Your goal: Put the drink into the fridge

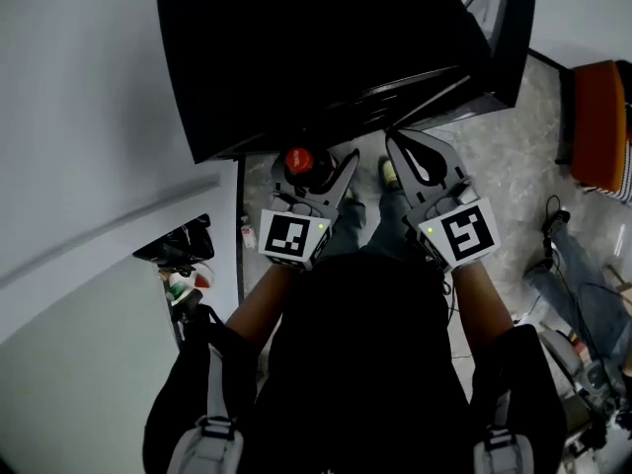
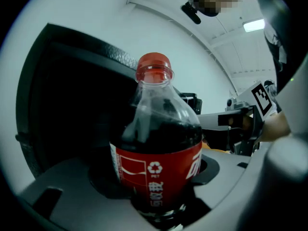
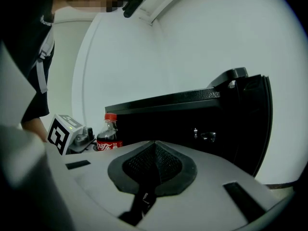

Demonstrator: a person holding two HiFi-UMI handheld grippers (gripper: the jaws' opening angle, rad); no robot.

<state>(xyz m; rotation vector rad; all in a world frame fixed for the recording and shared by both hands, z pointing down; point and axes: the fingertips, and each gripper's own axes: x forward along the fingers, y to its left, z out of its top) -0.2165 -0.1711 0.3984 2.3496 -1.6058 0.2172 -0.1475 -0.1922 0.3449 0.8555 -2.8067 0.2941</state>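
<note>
A cola bottle [image 1: 298, 160] with a red cap and red label stands upright between the jaws of my left gripper [image 1: 318, 174], which is shut on it. The left gripper view shows the bottle [image 2: 156, 148] close up, filling the middle, with the jaw pads against its lower body. My right gripper [image 1: 413, 158] is beside it on the right, shut with nothing in it; its dark pads [image 3: 153, 165] meet. Both point at the black fridge [image 1: 316, 47] just ahead. From the right gripper view the bottle [image 3: 108, 136] shows at the left, before the fridge [image 3: 192, 124].
An orange stool [image 1: 602, 126] stands at the far right. Cables and gear [image 1: 573, 265] lie on the floor at the right. A white wall runs along the left, with small items [image 1: 183, 284] at its foot. The person's shoe [image 1: 390, 173] is between the grippers.
</note>
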